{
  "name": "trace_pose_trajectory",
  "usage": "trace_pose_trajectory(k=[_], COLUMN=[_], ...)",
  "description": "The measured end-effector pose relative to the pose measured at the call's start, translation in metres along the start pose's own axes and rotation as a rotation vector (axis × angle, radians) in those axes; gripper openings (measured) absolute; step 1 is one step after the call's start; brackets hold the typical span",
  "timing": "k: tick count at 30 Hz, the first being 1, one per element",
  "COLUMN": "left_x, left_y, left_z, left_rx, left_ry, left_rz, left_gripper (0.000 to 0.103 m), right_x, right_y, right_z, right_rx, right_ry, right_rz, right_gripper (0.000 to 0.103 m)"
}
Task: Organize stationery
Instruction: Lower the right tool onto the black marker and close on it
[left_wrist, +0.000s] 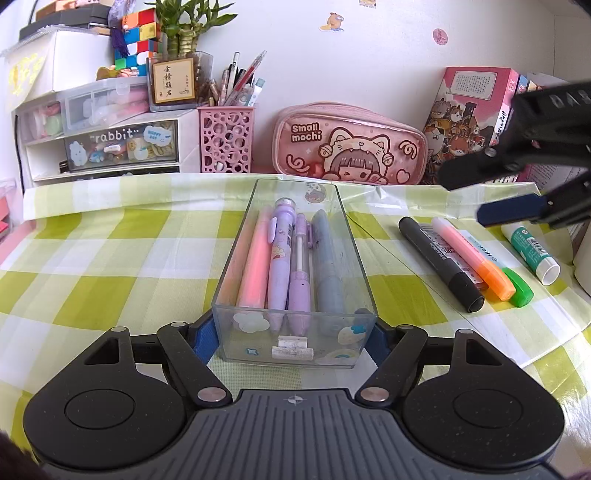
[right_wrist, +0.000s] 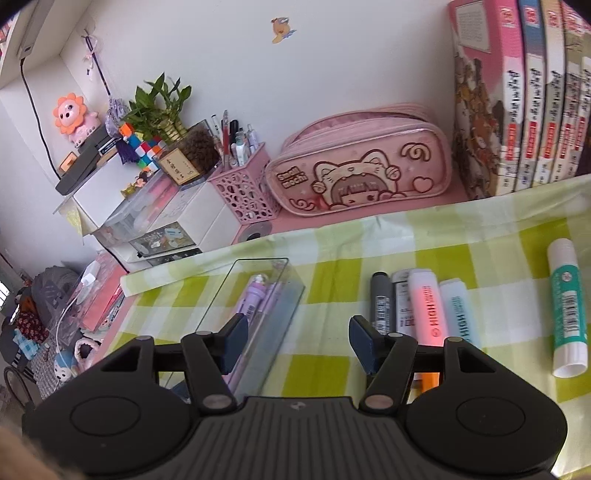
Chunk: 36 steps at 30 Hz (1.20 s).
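Left wrist: left hand-held gripper clamps clear tray w/ pens; right hand-held gripper open, empty, above markers.

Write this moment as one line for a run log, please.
left tool: shut on clear pen tray | right tool: open, empty | black marker, highlighters, glue stick: on tablecloth

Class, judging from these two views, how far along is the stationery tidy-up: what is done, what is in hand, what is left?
Done: four pens lie in the clear tray. In hand: the left gripper clamps the tray's near end; the right gripper is open and empty. Left: the black marker, grey marker, pink-orange highlighter, green highlighter and glue stick lie on the checked cloth.
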<state>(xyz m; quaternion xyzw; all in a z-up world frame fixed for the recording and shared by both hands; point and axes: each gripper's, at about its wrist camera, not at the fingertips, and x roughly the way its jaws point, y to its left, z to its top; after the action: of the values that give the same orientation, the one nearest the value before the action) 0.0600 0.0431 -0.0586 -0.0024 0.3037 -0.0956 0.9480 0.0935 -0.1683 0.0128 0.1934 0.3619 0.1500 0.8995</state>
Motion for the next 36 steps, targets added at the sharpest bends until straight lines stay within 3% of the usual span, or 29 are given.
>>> trace_pose_trajectory(k=[12, 17, 21, 26, 36], left_x=[0.000, 0.000, -0.001, 0.000, 0.002], left_y=[0.000, -0.001, -0.003, -0.003, -0.007], left_z=[-0.001, -0.001, -0.001, 0.000, 0.000], left_rx=[-0.007, -0.003, 0.003, 0.009, 0.033], left_ry=[-0.002, -0.002, -0.003, -0.004, 0.007], left_rz=[-0.010, 0.002, 0.011, 0.013, 0.032], left_gripper=[0.074, 0.075, 0.074, 0.074, 0.073], right_x=[-0.031, -0.022, 0.001, 0.031, 0.053], right_y=[-0.034, -0.031, -0.020, -0.009, 0.002], right_z=[-0.040, -0.039, -0.037, -0.040, -0.023], right_rx=[-0.133, -0.182, -0.210, -0.258, -0.318], right_ry=[-0.120, -0.121, -0.075, -0.021, 0.102], right_rz=[-0.155, -0.118, -0.069, -0.113, -0.138], right_gripper=[0.067, 0.065, 0.061, 0.050, 0.050])
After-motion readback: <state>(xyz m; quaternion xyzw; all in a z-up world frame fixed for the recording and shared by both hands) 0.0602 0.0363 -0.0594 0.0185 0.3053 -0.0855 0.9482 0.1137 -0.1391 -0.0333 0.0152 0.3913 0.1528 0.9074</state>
